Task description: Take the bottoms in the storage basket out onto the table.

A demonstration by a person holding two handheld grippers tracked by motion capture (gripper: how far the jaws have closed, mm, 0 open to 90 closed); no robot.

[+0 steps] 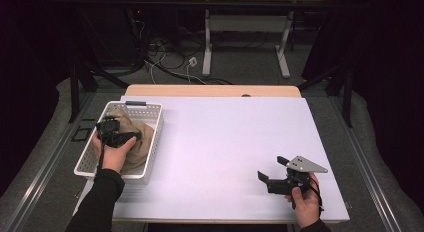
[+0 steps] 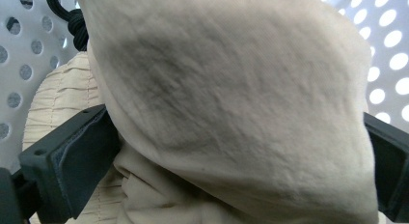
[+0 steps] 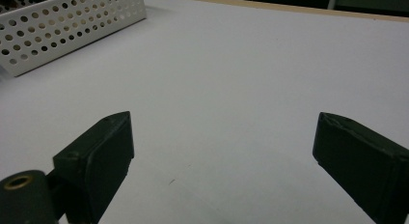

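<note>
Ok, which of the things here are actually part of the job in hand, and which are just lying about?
In the job:
- beige cloth, bunched in the basket, between the left gripper's jaws
- white perforated basket
- left gripper, jaws wide around the cloth
- right gripper, open, idle over the table

Lying about:
- white table top
- cables on the floor beyond
- second table behind

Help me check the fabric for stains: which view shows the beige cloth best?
The left gripper view: the beige cloth is close between the jaws. The high view shows it small in the white basket; the right gripper view shows the basket's wall.
</note>
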